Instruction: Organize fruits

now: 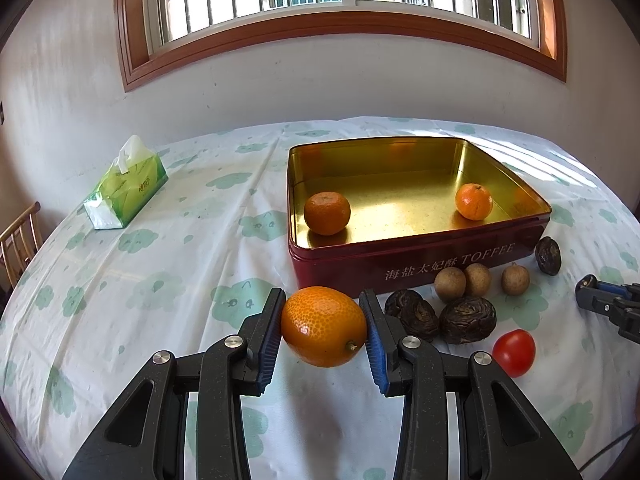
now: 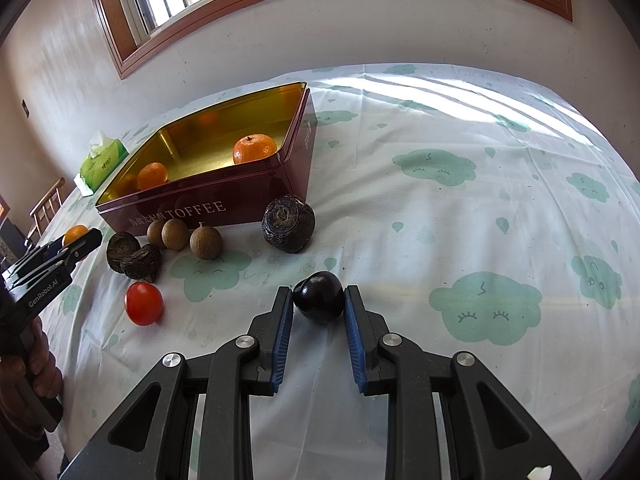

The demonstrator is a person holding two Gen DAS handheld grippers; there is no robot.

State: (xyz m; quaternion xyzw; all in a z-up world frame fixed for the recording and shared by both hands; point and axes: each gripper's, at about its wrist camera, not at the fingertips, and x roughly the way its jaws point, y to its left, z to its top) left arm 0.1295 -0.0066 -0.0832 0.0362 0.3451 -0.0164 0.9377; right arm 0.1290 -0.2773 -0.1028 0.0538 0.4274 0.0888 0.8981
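My left gripper (image 1: 323, 326) is shut on an orange kumquat (image 1: 323, 326) and holds it above the cloth in front of the red toffee tin (image 1: 416, 264). The tin holds two mandarins (image 1: 327, 213) (image 1: 474, 201). My right gripper (image 2: 319, 300) is shut on a dark round fruit (image 2: 319, 297) just over the cloth, right of the loose fruit. In front of the tin lie three brown longans (image 2: 205, 243), several dark water chestnuts (image 2: 289, 223) and a red cherry tomato (image 2: 143, 303).
A green tissue pack (image 1: 126, 188) lies at the far left of the table. A wooden chair (image 1: 18, 240) stands at the left edge. The wall and window are behind the table. The cloud-print cloth (image 2: 480, 200) stretches to the right.
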